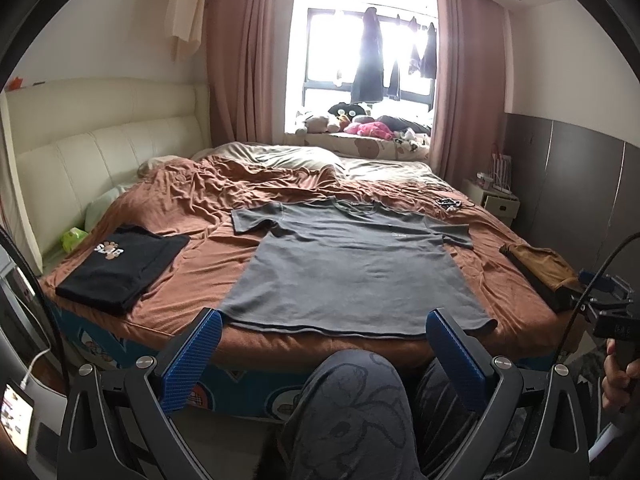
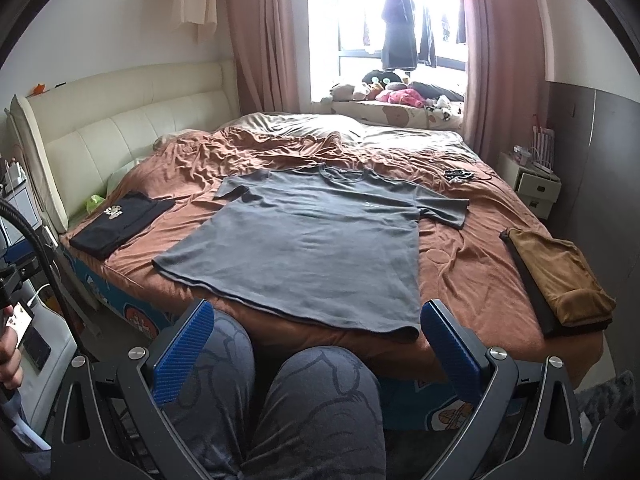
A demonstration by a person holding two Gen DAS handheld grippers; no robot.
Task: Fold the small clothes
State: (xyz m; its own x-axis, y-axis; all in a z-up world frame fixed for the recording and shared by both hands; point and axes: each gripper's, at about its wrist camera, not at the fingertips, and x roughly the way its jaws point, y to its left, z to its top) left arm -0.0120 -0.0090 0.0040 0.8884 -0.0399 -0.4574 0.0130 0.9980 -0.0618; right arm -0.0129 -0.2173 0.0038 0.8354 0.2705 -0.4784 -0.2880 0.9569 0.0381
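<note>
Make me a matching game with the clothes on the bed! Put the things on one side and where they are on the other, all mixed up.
Things:
1. grey T-shirt
2. black T-shirt
3. brown garment
4. pink plush toy

Places:
A. window sill
B. folded, bed's left side
C. spread flat, middle
D. folded, bed's right side

Pairs: 1-C, 2-B, 3-D, 4-A

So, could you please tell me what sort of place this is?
Most likely a home bedroom: a bed with a padded headboard, a curtained window, and a grey T-shirt spread flat on it.

Grey T-shirt (image 1: 352, 264) — flat, unfolded, on bed
</note>
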